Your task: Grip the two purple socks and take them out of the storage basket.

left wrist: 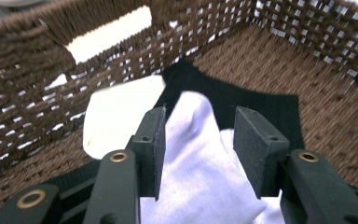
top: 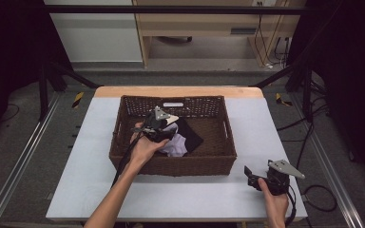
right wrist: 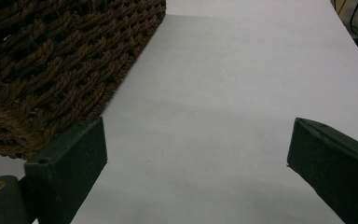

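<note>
1. The left gripper (top: 164, 127) is reaching down into the brown wicker basket (top: 123, 148), its jaws standing apart on either side of a raised fold of white cloth (left wrist: 193, 154); the pads are flanking the fabric but are not yet pressing it, as far as the left gripper view shows.
2. The white cloth is lying crumpled in the left-centre of the basket, partly over a black cloth (left wrist: 242, 100), with a cream cloth (left wrist: 116, 114) just beside it near the handle-slot wall (all three are still inside, so the work of lifting clothes out is looking barely begun).
3. The white cloth's raised ridge is running away from the gripper, its rounded tip pointing toward the basket's far wall; the long axis is lying roughly along the jaws' own line, judging from the left gripper view.
4. The right gripper (top: 256, 176) is resting near the white table's (top: 95, 190) front right corner, jaws wide apart and holding nothing, just beside the basket's outer corner (right wrist: 51, 70).
</note>
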### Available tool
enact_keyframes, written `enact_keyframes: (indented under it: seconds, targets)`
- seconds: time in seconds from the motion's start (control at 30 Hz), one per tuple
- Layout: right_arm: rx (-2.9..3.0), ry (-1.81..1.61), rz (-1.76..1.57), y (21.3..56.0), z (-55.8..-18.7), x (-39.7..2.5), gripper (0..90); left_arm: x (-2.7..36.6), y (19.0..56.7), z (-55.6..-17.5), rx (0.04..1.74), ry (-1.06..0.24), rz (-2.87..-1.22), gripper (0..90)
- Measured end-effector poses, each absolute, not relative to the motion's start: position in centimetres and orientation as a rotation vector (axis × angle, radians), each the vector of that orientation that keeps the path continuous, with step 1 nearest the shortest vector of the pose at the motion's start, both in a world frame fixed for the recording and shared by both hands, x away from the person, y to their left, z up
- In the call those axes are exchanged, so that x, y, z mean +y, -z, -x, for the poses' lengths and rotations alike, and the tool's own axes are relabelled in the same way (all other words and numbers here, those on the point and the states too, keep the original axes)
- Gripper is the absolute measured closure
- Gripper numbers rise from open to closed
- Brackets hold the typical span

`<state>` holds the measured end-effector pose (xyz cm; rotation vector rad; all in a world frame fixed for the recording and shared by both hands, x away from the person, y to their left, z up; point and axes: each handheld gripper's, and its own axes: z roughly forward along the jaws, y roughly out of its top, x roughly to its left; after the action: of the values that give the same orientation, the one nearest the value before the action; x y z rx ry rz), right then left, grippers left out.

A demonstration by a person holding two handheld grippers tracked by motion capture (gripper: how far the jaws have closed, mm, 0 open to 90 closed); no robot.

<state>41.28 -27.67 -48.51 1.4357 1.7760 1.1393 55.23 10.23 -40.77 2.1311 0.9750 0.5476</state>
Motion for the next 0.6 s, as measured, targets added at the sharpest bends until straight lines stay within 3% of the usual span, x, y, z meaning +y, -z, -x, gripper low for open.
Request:
enact_keyframes:
  seconds: [0.4, 0.5, 0.6]
  targets:
    - [1.775, -1.14, -1.435, 48.5, -41.3, -27.7, 5.1, 9.3, 42.0, -55.4, 0.986, -0.547, -2.224, 48.3]
    - [1.775, -1.142, -1.437, 48.5, -41.3, -27.7, 5.1, 9.2, 42.1, -55.5, 0.998, -0.534, -2.24, 51.5]
    - [1.774, -1.141, -1.436, 48.5, -41.2, -27.7, 5.1, 9.3, 42.2, -55.6, 1.01, -0.519, -2.261, 61.0]
